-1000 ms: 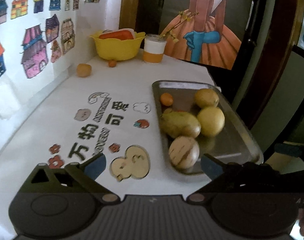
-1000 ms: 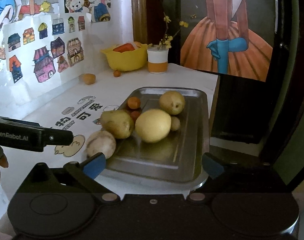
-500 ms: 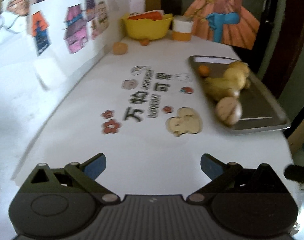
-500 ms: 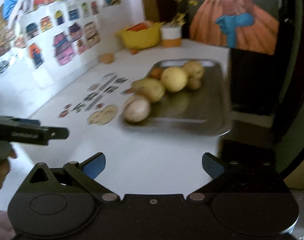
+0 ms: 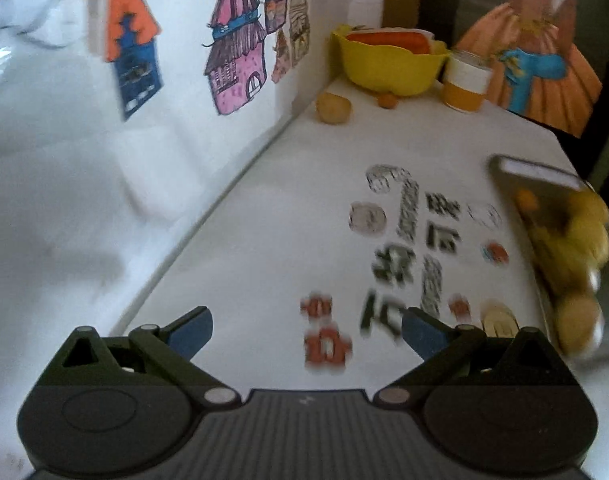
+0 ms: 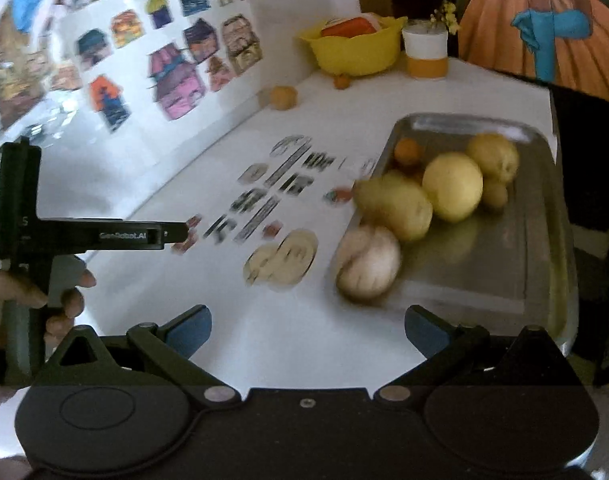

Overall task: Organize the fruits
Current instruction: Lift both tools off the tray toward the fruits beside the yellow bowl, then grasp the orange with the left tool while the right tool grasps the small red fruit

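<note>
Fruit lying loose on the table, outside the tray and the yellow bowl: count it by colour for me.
Tan fruit: 1
Small orange fruit: 1
Total: 2

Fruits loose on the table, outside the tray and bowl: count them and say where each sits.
2. A larger tan fruit by the wall, and a small orange fruit just in front of the yellow bowl. Others may be hidden behind the bowl.

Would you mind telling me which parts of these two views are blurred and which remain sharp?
Left wrist view: printed characters and tray fruit smear; yellow bowl fairly sharp. Right wrist view: pale melon and characters blur; round yellow fruit is clearer.
</note>
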A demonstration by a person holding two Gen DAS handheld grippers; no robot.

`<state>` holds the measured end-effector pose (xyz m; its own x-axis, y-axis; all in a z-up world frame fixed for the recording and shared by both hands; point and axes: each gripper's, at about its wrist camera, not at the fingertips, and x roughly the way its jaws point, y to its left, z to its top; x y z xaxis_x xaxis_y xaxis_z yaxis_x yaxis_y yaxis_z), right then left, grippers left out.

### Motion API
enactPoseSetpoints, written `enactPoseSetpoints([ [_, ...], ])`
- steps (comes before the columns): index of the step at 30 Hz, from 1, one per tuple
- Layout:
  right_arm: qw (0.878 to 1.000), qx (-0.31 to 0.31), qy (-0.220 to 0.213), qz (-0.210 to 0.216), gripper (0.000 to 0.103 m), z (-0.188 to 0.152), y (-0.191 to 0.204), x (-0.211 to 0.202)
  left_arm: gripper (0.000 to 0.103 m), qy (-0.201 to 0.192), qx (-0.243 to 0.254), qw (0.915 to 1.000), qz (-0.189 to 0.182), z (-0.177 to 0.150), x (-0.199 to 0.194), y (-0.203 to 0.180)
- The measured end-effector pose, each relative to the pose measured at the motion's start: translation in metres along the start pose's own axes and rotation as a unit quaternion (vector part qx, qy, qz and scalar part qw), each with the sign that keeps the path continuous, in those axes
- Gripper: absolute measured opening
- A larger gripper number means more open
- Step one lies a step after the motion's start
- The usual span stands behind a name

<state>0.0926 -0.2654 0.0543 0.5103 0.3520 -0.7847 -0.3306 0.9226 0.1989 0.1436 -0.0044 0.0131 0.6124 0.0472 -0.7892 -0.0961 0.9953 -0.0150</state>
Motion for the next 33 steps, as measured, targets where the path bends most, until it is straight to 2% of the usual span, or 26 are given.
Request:
enactPoseSetpoints([
  [2,1.000,-0.003,0.004,-0.003,0.102,0.021,-0.003,0.014,0.103,0.009,-0.003,0.9999,-0.002,0.018,0.016,-0.003],
  [6,0.999,0.021,0.042,0.015,0.102,0.069,-0.018,0.038,0.103,0.045,0.000,0.9990,-0.002,0.065,0.042,-0.018],
  [8,0.998,0.033,0.062,0.002,0.102,0.097,-0.025,0.040,0.103,0.062,-0.008,0.9980,-0.003,0.088,0.050,-0.026],
  [12,0.998,0.035,0.051,-0.012,0.102,0.164,-0.042,0.034,0.103,0.078,-0.015,0.9968,-0.009,0.137,0.062,-0.041],
  [16,0.999,0.025,0.009,-0.025,0.102,0.225,-0.067,0.053,0.102,0.047,-0.009,0.9989,0.000,0.172,0.082,-0.056],
  [19,0.999,0.026,-0.019,-0.024,0.102,0.258,-0.070,0.084,0.103,0.021,0.001,0.9994,0.027,0.184,0.105,-0.064],
  [21,0.999,0.022,-0.040,-0.009,0.102,0.272,-0.073,0.106,0.103,0.017,0.006,0.9992,0.035,0.189,0.121,-0.066],
  [24,0.999,0.008,-0.046,0.001,0.097,0.279,-0.075,0.142,0.102,0.021,0.012,0.9991,0.034,0.193,0.147,-0.066],
  [26,0.999,0.000,-0.035,0.007,0.094,0.279,-0.075,0.166,0.102,0.020,0.015,0.9991,0.033,0.194,0.160,-0.068],
  [29,0.999,-0.011,-0.019,0.023,0.092,0.278,-0.076,0.199,0.102,0.006,0.030,0.9974,0.064,0.191,0.172,-0.073],
  [33,0.999,-0.017,0.002,0.034,0.089,0.281,-0.077,0.235,0.100,0.003,0.033,0.9956,0.088,0.189,0.186,-0.076],
])
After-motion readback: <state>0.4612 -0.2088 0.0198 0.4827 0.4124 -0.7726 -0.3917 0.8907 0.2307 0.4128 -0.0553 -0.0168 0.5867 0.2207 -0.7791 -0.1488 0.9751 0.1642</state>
